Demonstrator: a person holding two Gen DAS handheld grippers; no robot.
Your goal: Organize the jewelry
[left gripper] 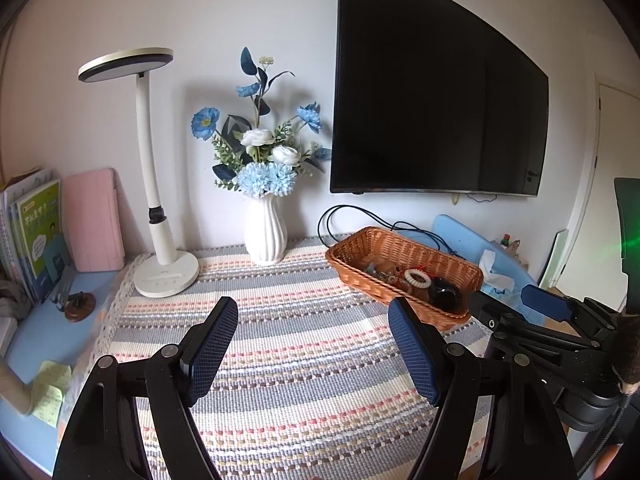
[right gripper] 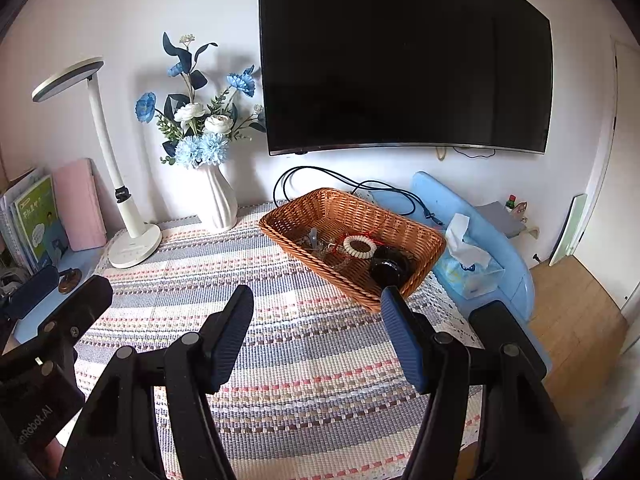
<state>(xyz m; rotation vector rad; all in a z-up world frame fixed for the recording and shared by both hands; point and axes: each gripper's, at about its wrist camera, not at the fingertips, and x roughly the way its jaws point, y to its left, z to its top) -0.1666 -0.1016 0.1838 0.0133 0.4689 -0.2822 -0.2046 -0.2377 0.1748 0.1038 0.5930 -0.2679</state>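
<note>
A brown wicker basket (left gripper: 404,244) (right gripper: 320,204) stands on the striped cloth at the back right. Inside lie a white bead bracelet (left gripper: 418,279) (right gripper: 359,246), a black bead bracelet (left gripper: 444,294) (right gripper: 388,268), a red cord and other small jewelry pieces. My left gripper (left gripper: 314,322) is open and empty above the cloth, left of the basket. My right gripper (right gripper: 318,312) is open and empty, its right fingertip near the basket's front corner. The right gripper also shows at the right edge of the left wrist view (left gripper: 516,304).
A white desk lamp (left gripper: 160,216) (right gripper: 120,200) and a white vase of blue flowers (left gripper: 265,232) (right gripper: 216,200) stand at the back. Books (left gripper: 36,232) and a pink folder are on the left. A wall TV (right gripper: 400,56), cables and a tissue box (right gripper: 468,264) are at the right.
</note>
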